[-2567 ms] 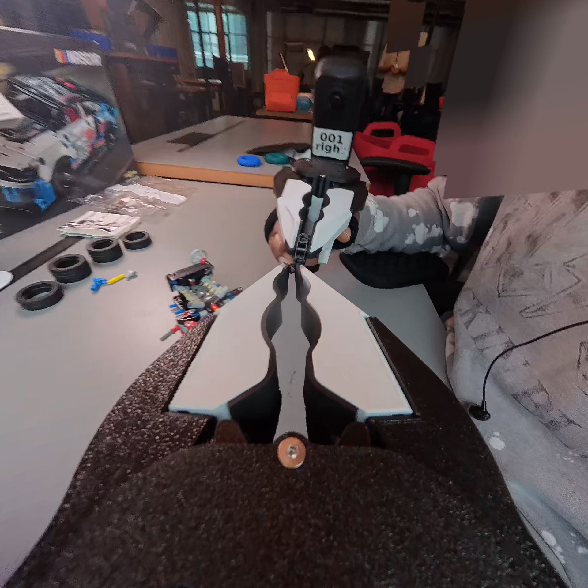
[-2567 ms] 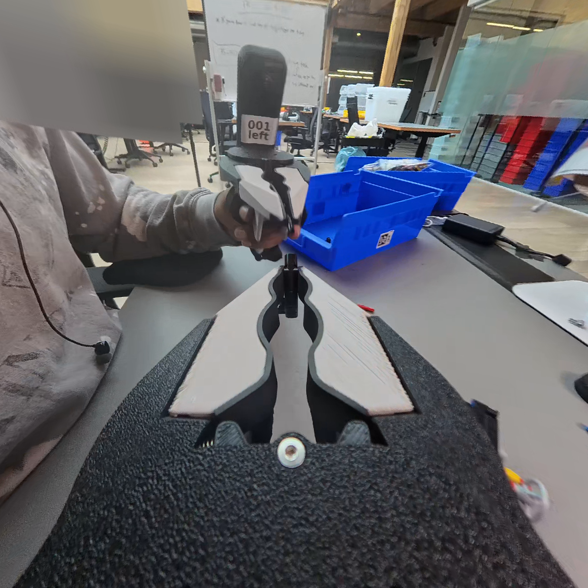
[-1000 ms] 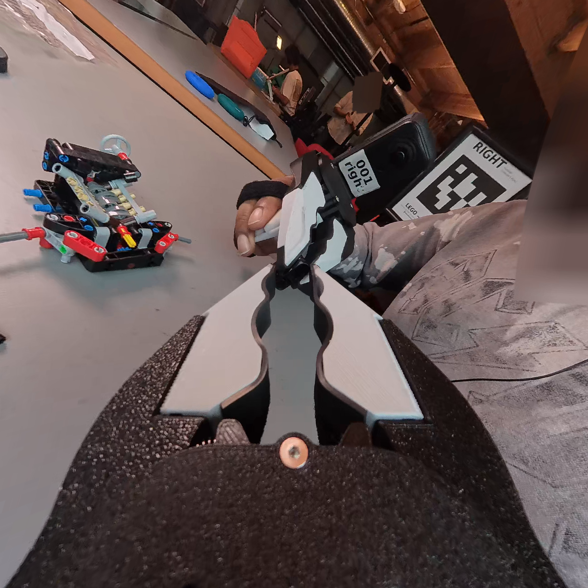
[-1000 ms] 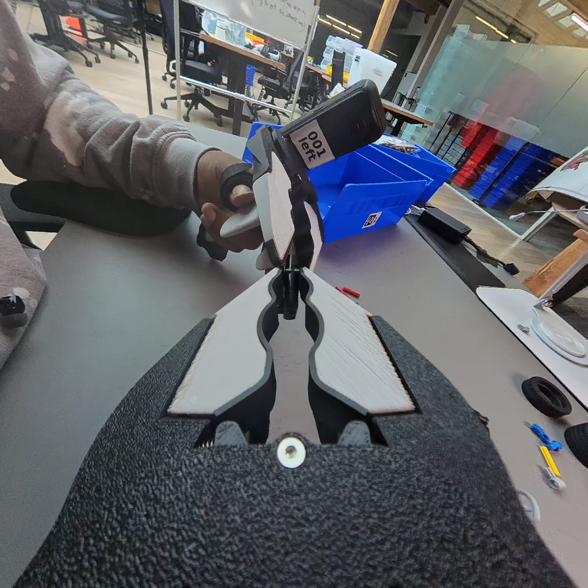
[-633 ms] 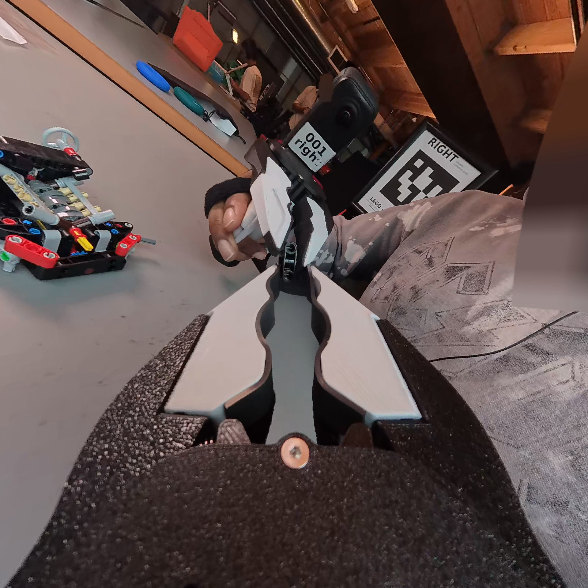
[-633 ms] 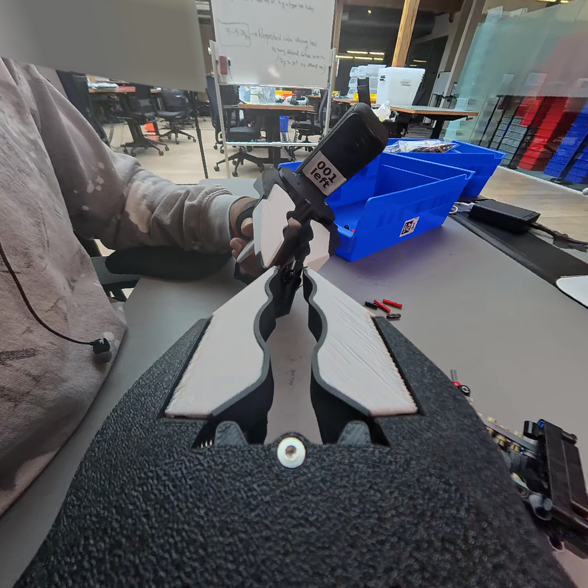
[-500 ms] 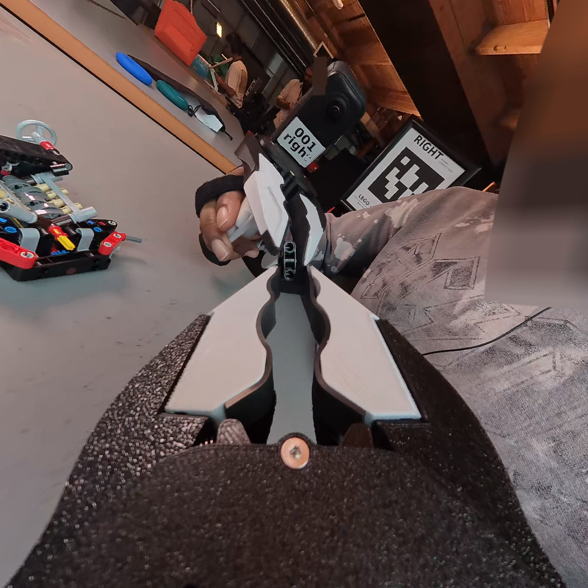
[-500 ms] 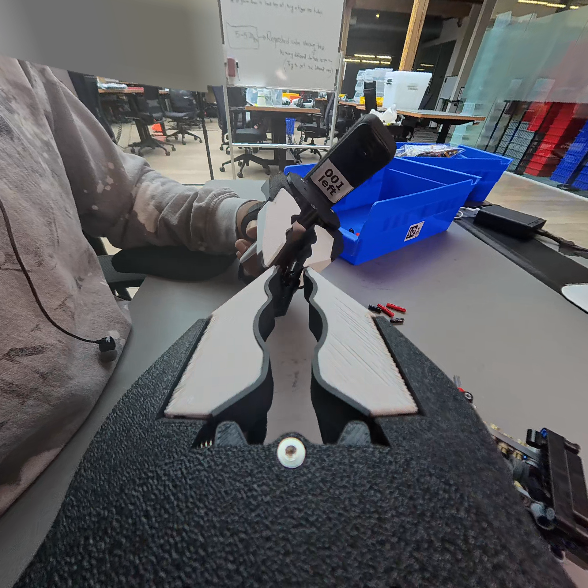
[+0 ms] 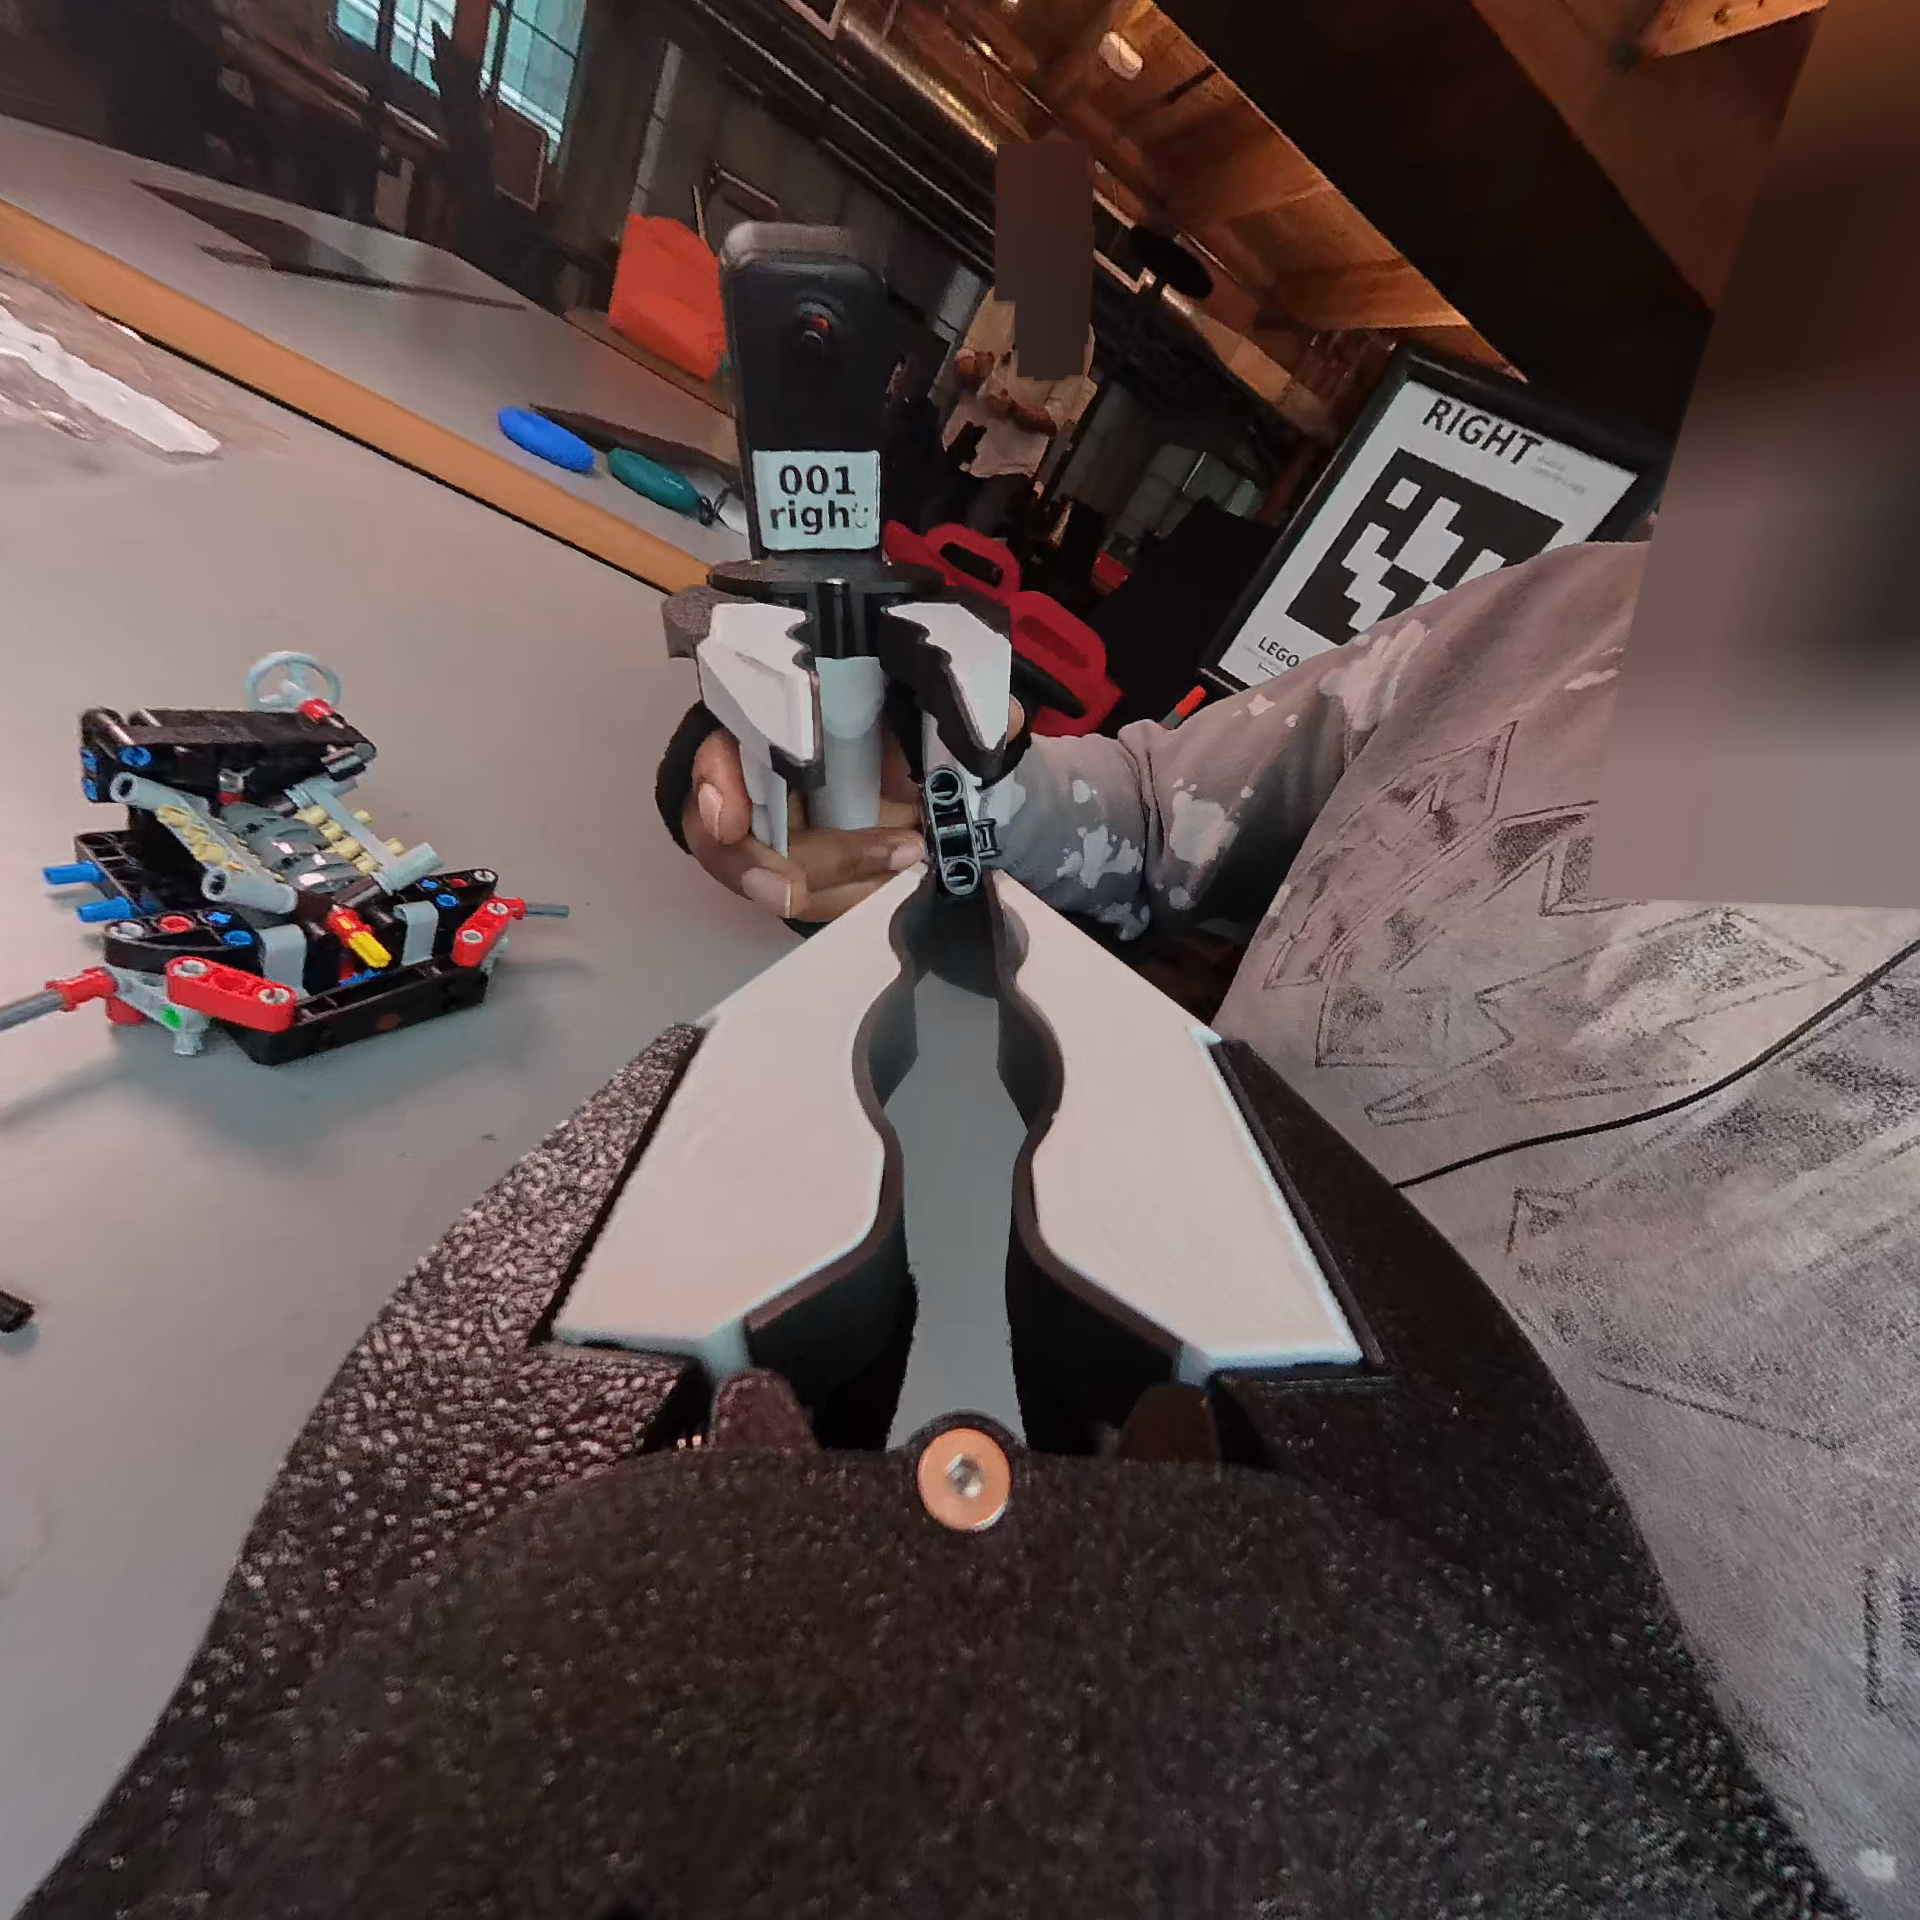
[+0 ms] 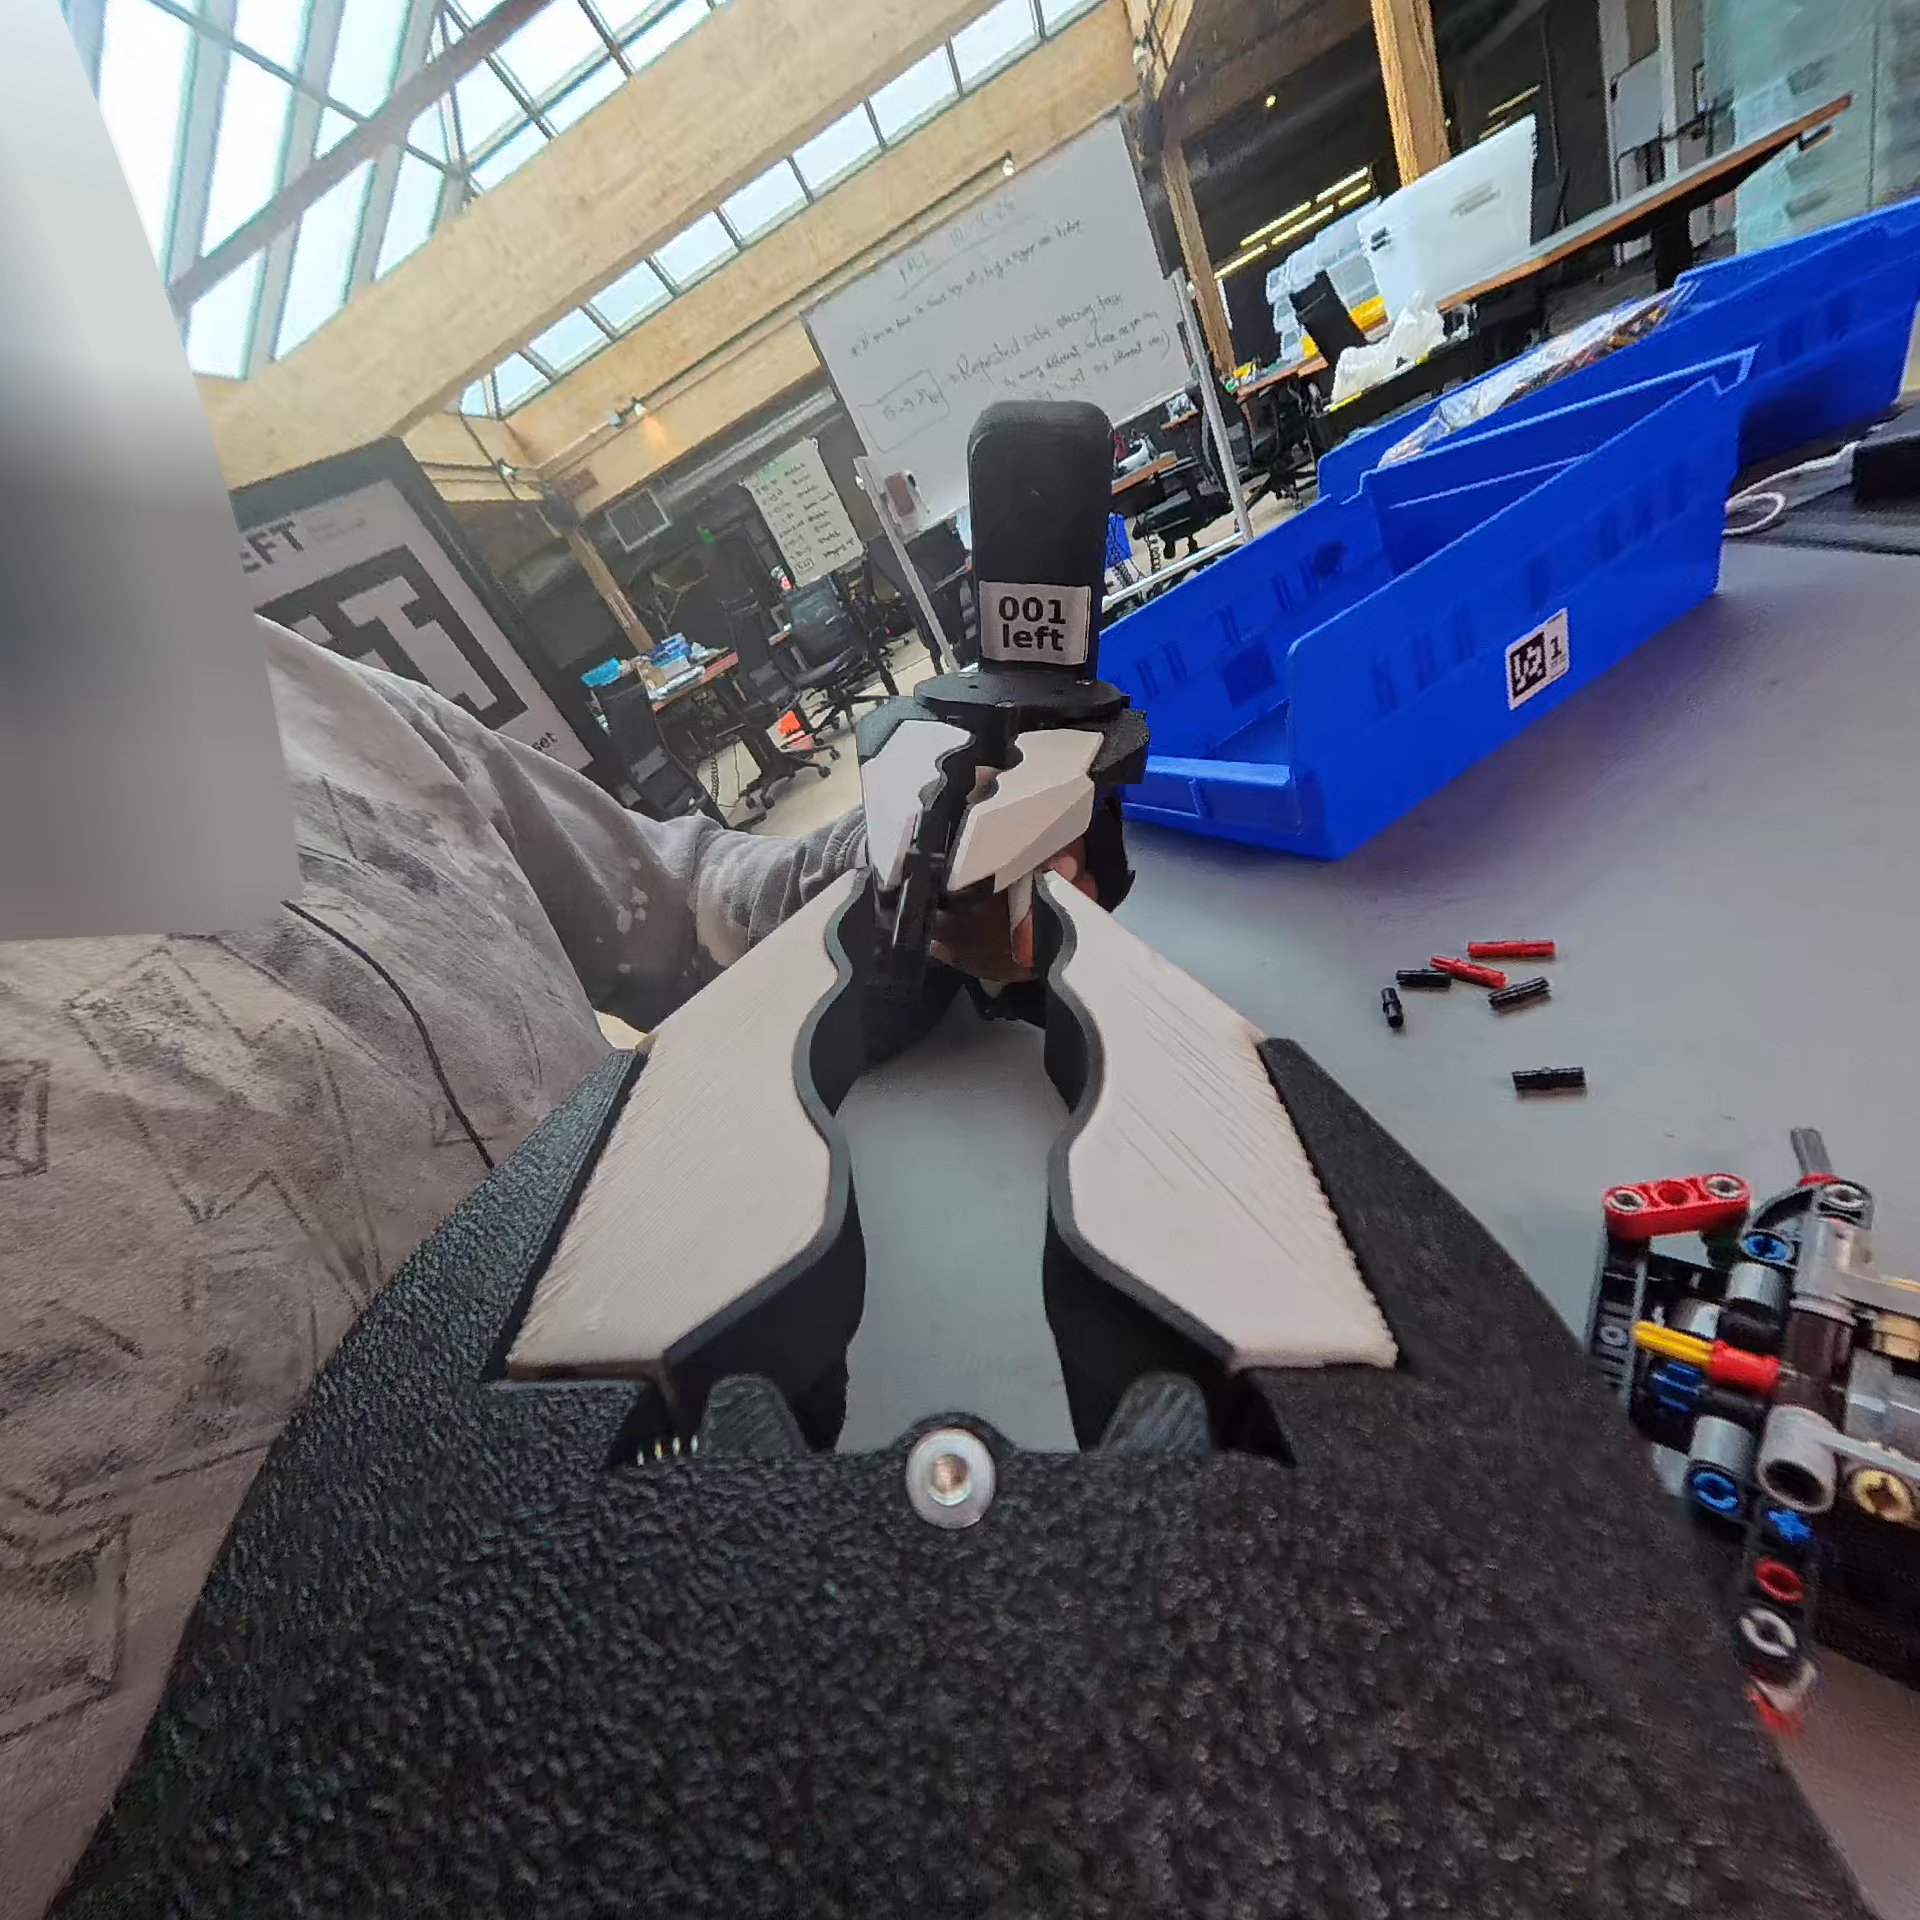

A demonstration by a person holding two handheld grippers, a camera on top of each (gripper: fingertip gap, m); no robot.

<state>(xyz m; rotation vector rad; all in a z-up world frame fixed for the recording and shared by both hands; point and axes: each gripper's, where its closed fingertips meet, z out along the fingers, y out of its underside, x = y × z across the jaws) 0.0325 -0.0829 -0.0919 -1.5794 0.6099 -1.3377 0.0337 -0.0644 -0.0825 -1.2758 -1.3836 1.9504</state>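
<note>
Since the earlier frames, the right gripper (image 9: 847,821) had been swung upright and its fingers spread, letting go of the small black beam (image 9: 954,831). That beam was now seen pinched at the tips of the left gripper (image 9: 951,899), whose fingers were pressed together on it, above the grey table (image 9: 416,1195). Being light, stiff, smooth plastic, it was judged likely to twist or slip; a hold across its flat sides seemed safest. From the right wrist view the beam's exact seating could hardly be made out. Open room was left ahead, bounded by the brick model (image 9: 270,925), loose pins (image 10: 1475,982), the blue bin (image 10: 1455,665) and the table's near edge by the person's sleeve (image 9: 1195,800).
</note>
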